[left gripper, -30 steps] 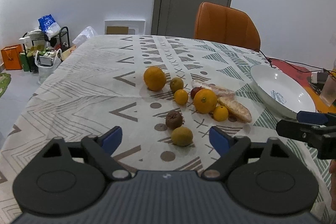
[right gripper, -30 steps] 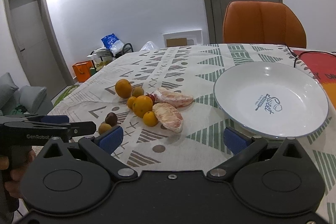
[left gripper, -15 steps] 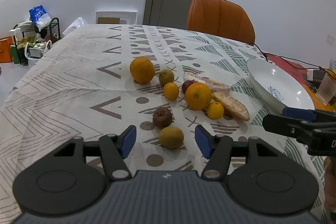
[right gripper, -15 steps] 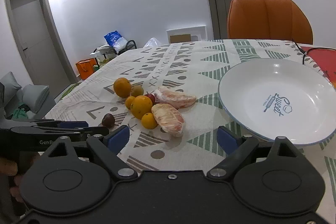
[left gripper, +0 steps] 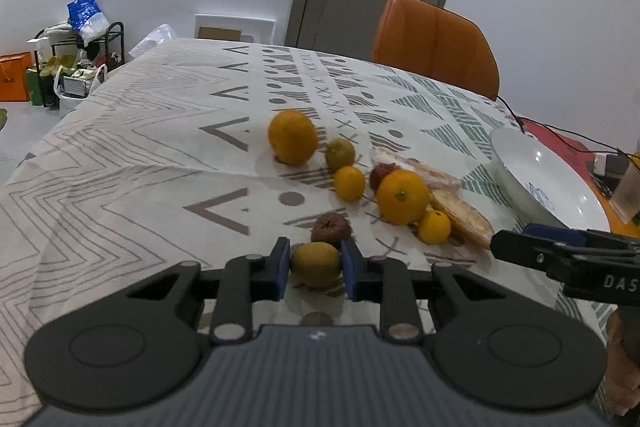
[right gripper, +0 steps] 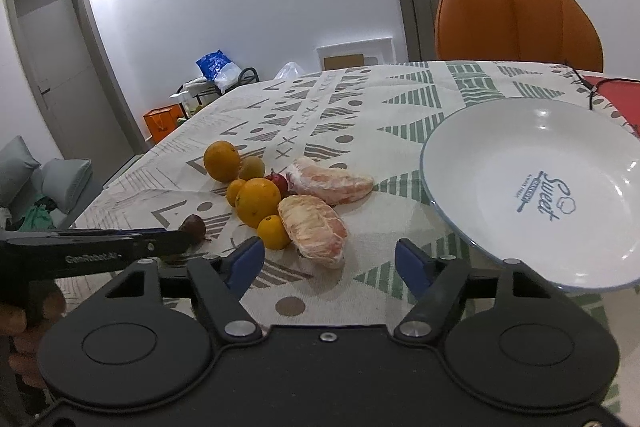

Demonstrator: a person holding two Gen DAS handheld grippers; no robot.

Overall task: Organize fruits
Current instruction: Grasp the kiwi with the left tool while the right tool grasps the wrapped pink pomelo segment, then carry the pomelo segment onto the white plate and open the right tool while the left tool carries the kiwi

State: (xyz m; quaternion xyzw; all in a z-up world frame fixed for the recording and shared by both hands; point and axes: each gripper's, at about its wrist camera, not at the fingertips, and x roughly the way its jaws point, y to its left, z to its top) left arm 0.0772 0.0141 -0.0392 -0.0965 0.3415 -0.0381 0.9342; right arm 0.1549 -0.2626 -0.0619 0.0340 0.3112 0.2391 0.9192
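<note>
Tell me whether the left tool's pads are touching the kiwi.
Touching. In the left wrist view both blue pads press against the sides of the kiwi, with no gap visible on either side.

Two big oranges [left gripper: 293, 136], three small, two pomelo pieces [right gripper: 313, 225], one plate [right gripper: 500, 155].

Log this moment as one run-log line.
left gripper: shut on kiwi | right gripper: open, idle | plate: empty | kiwi on table
</note>
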